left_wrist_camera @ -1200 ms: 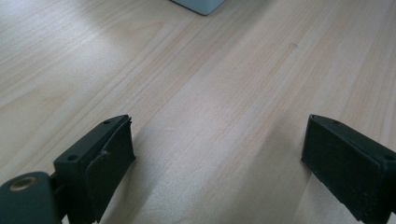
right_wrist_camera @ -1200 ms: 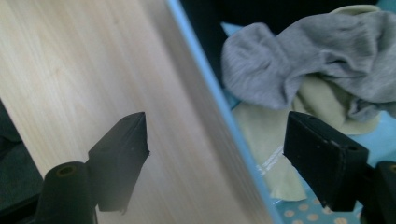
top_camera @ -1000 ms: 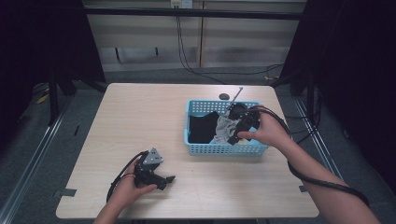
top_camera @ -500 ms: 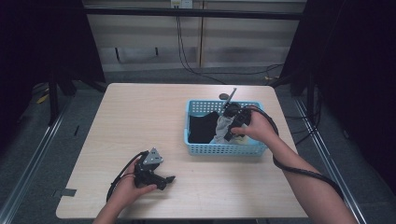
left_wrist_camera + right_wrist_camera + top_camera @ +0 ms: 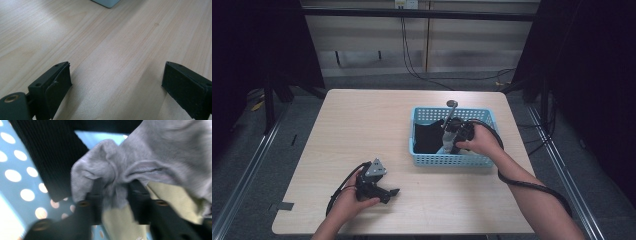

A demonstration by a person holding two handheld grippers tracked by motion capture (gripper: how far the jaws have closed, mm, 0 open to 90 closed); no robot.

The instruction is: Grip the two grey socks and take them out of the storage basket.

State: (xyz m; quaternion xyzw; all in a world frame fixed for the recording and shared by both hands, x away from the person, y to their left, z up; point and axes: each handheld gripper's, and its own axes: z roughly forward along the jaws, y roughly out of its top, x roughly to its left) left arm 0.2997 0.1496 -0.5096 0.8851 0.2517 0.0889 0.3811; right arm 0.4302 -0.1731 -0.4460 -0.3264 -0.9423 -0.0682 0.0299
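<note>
Grey knit fabric is seen bunched between the two black jaws of the right gripper, which have just been closing and are now pinched on a fold of it; a pale yellowish-green cloth lies just beneath, and a dark ribbed garment is beside it on the perforated blue floor. From above, the right gripper is shown lower in the blue basket than a second ago, when it was held above the clothes with jaws wide. The grip is judged to be made, so lifting the grey piece out is taken as the next step; snagging of the neighbouring cloth could occur. Farther out, the left gripper is rested on the wooden table near the front edge, unmoved, with jaws spread wide and nothing between them, bare wood being seen between the pads. A black cable is trailed from each gripper.
</note>
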